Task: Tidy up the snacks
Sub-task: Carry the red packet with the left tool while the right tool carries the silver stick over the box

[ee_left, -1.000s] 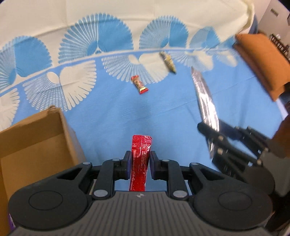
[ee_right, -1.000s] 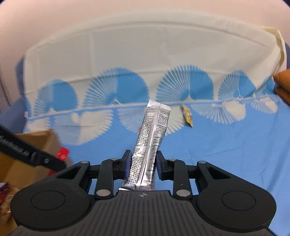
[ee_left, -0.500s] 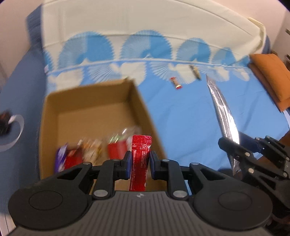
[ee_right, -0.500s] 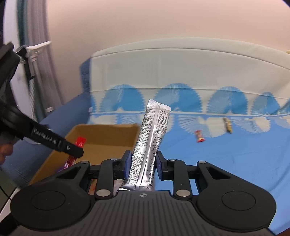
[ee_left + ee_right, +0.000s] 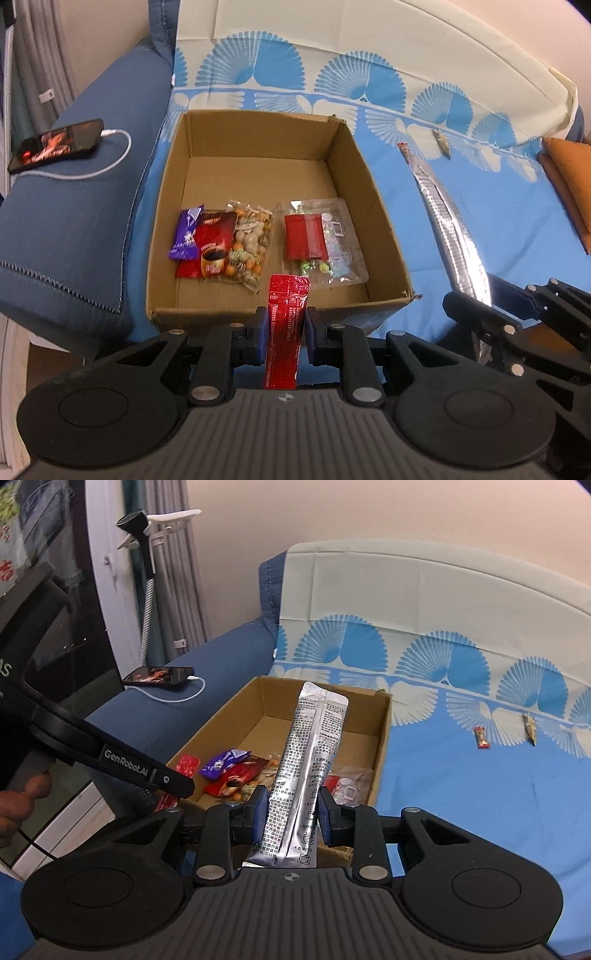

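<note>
My left gripper (image 5: 283, 328) is shut on a red stick packet (image 5: 286, 325), held at the near wall of the open cardboard box (image 5: 351, 162). Several snack packs (image 5: 236, 243) lie in the box. My right gripper (image 5: 291, 818) is shut on a long silver sachet (image 5: 310, 760), held upright just right of the box (image 5: 384, 738); the sachet also shows in the left wrist view (image 5: 447, 229). A small red candy bar (image 5: 481, 737) and a yellowish candy (image 5: 530, 729) lie on the blue cloth.
A phone (image 5: 55, 144) on a white cable lies on the blue sofa arm (image 5: 74, 221) left of the box. An orange cushion (image 5: 572, 184) sits at the far right. A curtain and a clip stand (image 5: 147, 535) are at the left.
Both grippers swung left from the open cloth to the box, each carrying its packet. The box with its snacks has come fully into view.
</note>
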A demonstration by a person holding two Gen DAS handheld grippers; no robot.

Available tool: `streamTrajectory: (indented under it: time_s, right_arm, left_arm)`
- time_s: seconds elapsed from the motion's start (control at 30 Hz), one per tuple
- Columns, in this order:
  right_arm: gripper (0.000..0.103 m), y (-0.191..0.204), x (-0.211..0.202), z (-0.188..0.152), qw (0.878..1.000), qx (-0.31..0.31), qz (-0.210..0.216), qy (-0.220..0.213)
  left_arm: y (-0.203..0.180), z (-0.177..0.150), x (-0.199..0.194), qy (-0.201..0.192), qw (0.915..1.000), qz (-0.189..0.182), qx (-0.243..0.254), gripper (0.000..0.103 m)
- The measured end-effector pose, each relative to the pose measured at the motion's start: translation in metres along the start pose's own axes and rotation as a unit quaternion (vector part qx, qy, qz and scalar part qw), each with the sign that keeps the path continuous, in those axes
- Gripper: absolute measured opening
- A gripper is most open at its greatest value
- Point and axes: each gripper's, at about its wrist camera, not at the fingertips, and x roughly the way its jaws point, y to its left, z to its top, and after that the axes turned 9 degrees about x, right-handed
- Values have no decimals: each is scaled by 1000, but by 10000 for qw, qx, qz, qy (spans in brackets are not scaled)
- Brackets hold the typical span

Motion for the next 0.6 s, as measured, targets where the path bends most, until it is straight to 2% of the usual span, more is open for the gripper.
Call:
streamTrajectory:
  time_s: [0.6]
  right_arm:
    - [31, 7, -2, -1, 9999, -146, -38, 72]
  left_arm:
    - [1, 0, -4, -170, 9997, -98, -114, 22]
